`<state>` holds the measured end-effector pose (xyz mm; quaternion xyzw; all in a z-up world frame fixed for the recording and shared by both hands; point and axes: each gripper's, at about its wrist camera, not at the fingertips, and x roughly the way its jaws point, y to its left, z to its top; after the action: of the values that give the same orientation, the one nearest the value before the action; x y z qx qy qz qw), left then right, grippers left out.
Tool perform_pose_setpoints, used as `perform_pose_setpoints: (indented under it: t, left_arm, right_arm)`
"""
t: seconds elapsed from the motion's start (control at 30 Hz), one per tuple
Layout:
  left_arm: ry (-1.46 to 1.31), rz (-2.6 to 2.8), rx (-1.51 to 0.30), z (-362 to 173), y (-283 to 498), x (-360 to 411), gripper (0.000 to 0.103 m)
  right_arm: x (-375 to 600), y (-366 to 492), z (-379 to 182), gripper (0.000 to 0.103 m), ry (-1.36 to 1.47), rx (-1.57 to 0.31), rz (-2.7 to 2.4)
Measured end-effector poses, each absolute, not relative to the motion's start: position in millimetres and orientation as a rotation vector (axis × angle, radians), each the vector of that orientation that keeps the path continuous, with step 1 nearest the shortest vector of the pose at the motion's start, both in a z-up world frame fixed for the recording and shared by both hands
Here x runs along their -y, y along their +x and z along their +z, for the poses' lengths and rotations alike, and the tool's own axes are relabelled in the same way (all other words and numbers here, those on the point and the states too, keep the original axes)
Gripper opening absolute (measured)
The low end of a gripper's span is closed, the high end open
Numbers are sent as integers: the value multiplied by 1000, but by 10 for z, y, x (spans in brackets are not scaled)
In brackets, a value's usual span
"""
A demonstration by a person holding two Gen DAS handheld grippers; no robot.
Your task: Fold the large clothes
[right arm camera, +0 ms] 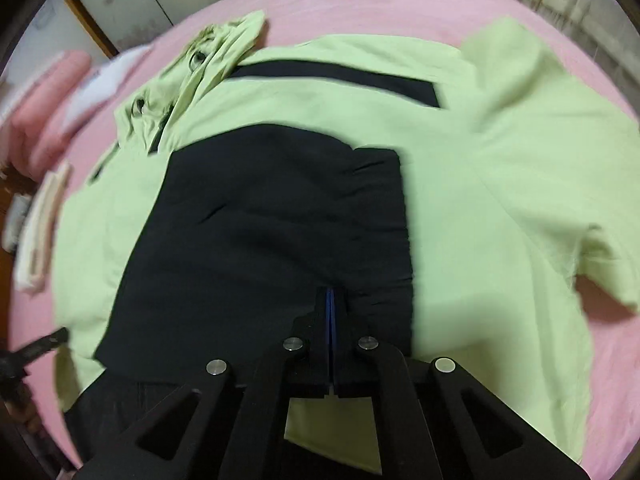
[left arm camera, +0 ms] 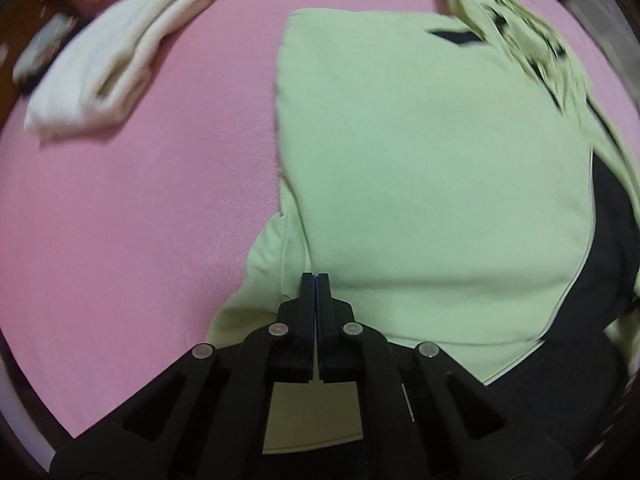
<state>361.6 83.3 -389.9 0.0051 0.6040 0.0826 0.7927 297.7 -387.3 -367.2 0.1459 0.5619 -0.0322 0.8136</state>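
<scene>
So right now both my grippers are clamped down near the hem end of this big light-green jacket (right arm camera: 500, 208), which is spread out on the pink bed cover (left arm camera: 140, 208). My left gripper (left arm camera: 316, 280) has its fingers pressed together over the green fabric at the near left edge, and my right gripper (right arm camera: 330, 294) is squeezed tight over the black panel (right arm camera: 260, 240) in the middle. Honestly I can't tell from either view whether cloth is actually caught between the pads or whether they just closed on nothing, since the tips sit right against the fabric.

That's my main worry: if only the top layer got caught, or none at all, lifting to fold would leave the rest behind and bunch everything up. The hood (right arm camera: 208, 64) is already crumpled at the far end, and the sleeve on the right (right arm camera: 600, 264) sticks out, so a lopsided pull could drag either under the fold. There's also a folded cream cloth (left arm camera: 120, 60) nearby that could get bumped.
</scene>
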Motion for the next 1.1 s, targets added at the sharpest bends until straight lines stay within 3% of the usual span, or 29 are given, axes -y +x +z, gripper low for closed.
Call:
perform_pose_setpoints:
  t: [0.17, 0.33, 0.47, 0.73, 0.87, 0.97, 1.1]
  left_arm:
    - [63, 60, -1222, -3662, 3573, -416, 0]
    - [-42, -142, -1309, -3787, 3869, 17, 1]
    - [-138, -109, -1297, -3965, 4248, 29, 1]
    - [-73, 88, -1126, -3906, 4947, -658, 0]
    - [50, 240, -1113, -4100, 5199, -1114, 1]
    - [-56, 205, -1138, -4151, 5215, -1465, 1]
    - [114, 203, -1147, -4173, 5229, -1348, 1]
  right_arm:
    - [3323, 3158, -3517, 0, 5, -1194, -115]
    - [2684, 3463, -3532, 0, 462, -1193, 260]
    - [2266, 3888, -3759, 0, 423, -1211, 282]
    - [3017, 4745, -3815, 0, 487, -1164, 196]
    - [3517, 4700, -3715, 0, 387, -1129, -16]
    - [3871, 4562, -3675, 0, 433, -1101, -91]
    - [3803, 4596, -3647, 0, 368, -1096, -217]
